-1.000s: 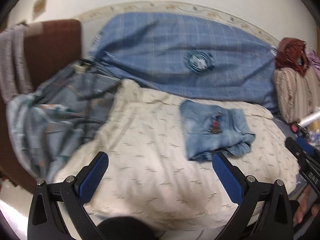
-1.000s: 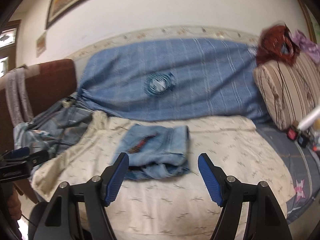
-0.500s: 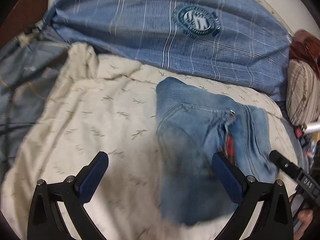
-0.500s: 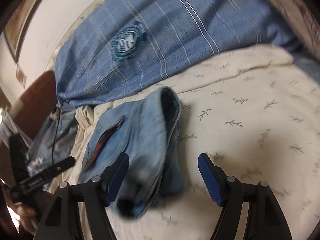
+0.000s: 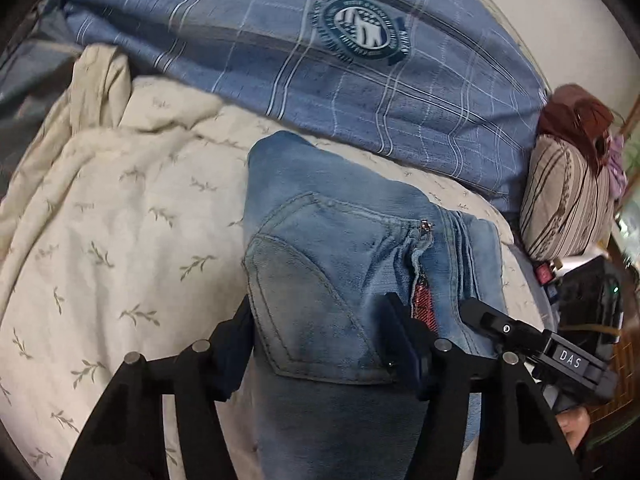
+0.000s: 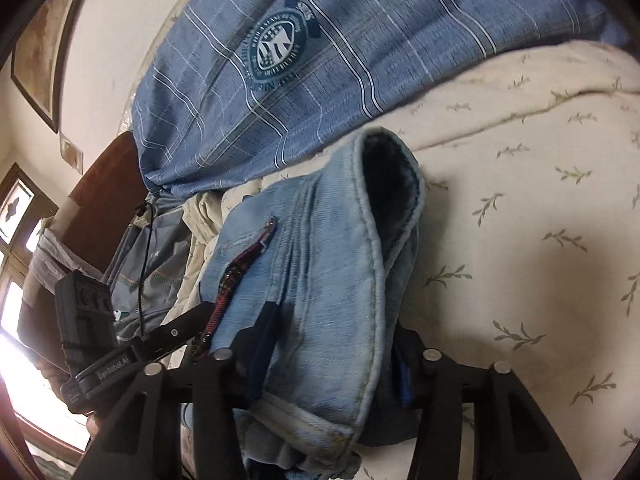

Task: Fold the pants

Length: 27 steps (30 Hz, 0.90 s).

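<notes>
The folded light-blue jeans (image 5: 340, 264) lie on a cream leaf-print bedsheet (image 5: 120, 240). My left gripper (image 5: 324, 336) is shut on the near edge of the jeans by the back pocket, its jaws pressed into the denim. My right gripper (image 6: 332, 340) is shut on the other side of the same bundle (image 6: 320, 264), by the waistband and hem. The right gripper's finger shows in the left wrist view (image 5: 532, 340), and the left gripper's finger shows in the right wrist view (image 6: 160, 336).
A blue plaid cloth with a round crest (image 5: 360, 36) covers the back of the bed. A striped pillow (image 5: 568, 200) with a reddish-brown item on it lies at the right. Grey-blue bedding (image 6: 152, 264) and a brown headboard are at the left.
Both grippers have moved down onto the folded jeans and gone from wide open to shut on the bundle's two sides.
</notes>
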### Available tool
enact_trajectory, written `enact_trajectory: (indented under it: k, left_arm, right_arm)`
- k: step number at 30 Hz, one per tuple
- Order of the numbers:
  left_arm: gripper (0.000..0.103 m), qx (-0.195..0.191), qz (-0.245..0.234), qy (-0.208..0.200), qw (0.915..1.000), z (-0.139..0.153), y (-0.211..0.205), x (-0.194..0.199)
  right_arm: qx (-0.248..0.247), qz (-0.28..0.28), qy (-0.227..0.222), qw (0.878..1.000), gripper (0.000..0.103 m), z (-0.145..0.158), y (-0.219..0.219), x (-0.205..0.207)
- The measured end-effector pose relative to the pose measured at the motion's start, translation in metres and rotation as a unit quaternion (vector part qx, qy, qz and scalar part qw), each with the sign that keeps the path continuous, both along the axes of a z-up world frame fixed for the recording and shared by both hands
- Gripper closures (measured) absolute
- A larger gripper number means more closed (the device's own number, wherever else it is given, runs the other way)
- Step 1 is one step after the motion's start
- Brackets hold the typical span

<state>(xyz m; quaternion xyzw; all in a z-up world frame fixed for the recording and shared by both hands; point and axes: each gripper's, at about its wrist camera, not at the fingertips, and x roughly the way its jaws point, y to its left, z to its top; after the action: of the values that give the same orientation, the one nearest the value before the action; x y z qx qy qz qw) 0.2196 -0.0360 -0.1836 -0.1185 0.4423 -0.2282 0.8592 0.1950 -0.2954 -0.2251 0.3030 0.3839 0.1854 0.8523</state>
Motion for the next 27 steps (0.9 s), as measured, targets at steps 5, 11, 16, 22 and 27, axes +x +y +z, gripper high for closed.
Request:
enact_trajectory:
  k: [5, 11, 16, 22, 27]
  left_arm:
    - [0.056, -0.020, -0.005, -0.007, 0.9997, 0.004, 0.003, 0.000]
    - [0.058, 0.000, -0.017, -0.051, 0.9986, 0.016, -0.002, -0.013]
    - [0.058, -0.010, -0.031, -0.069, 0.9971, 0.029, -0.003, -0.024]
    - [0.058, 0.006, -0.048, -0.118, 0.9919, 0.043, -0.017, -0.040]
    - [0.058, 0.022, -0.053, -0.074, 0.9956, 0.027, -0.022, -0.033]
  right_arm:
    - [-0.027, -0.010, -0.016, 0.999, 0.055, 0.006, 0.004, -0.006]
    - [-0.074, -0.014, -0.056, 0.996, 0.056, 0.025, 0.016, -0.019]
    - [-0.111, -0.024, -0.089, 0.990, 0.056, 0.042, 0.017, -0.034]
    - [-0.128, -0.039, -0.120, 0.984, 0.056, 0.052, 0.008, -0.047]
    - [-0.138, -0.040, -0.086, 0.986, 0.056, 0.039, 0.005, -0.040]
